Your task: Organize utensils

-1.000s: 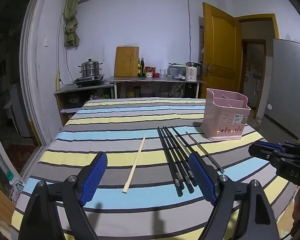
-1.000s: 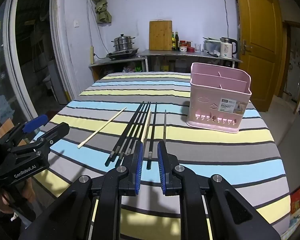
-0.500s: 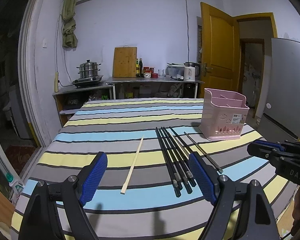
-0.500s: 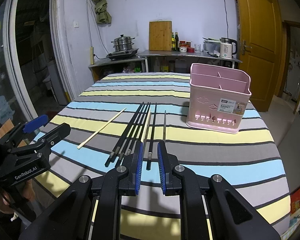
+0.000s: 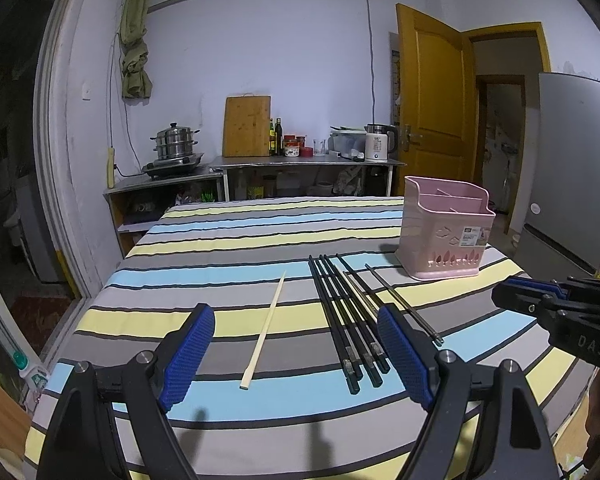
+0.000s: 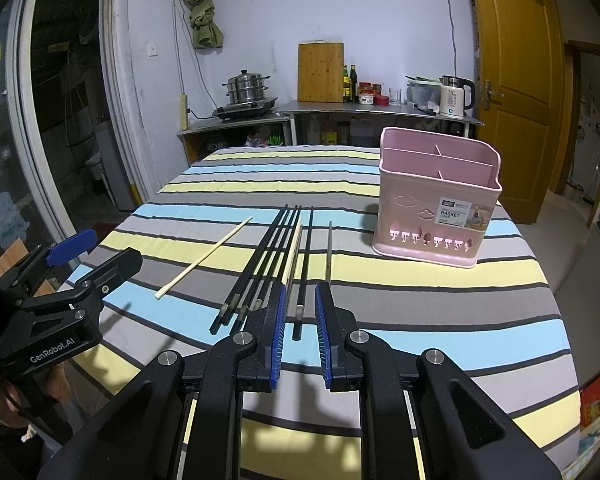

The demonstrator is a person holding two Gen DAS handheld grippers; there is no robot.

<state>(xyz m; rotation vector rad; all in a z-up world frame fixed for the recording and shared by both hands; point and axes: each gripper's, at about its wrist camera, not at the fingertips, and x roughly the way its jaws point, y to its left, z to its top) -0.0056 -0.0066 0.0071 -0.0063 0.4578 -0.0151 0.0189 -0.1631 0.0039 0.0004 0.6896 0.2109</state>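
My left gripper (image 5: 295, 354) has fingers wide apart; right gripper (image 6: 301, 322) fingers narrowly apart, both empty above chopsticks (image 6: 267, 258) beside the basket (image 6: 436, 208).

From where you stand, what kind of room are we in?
Most likely a home kitchen that doubles as a dining room. A steamer pot sits on a burner, a cutting board and a kettle stand on a steel counter, and a fridge is near the door.
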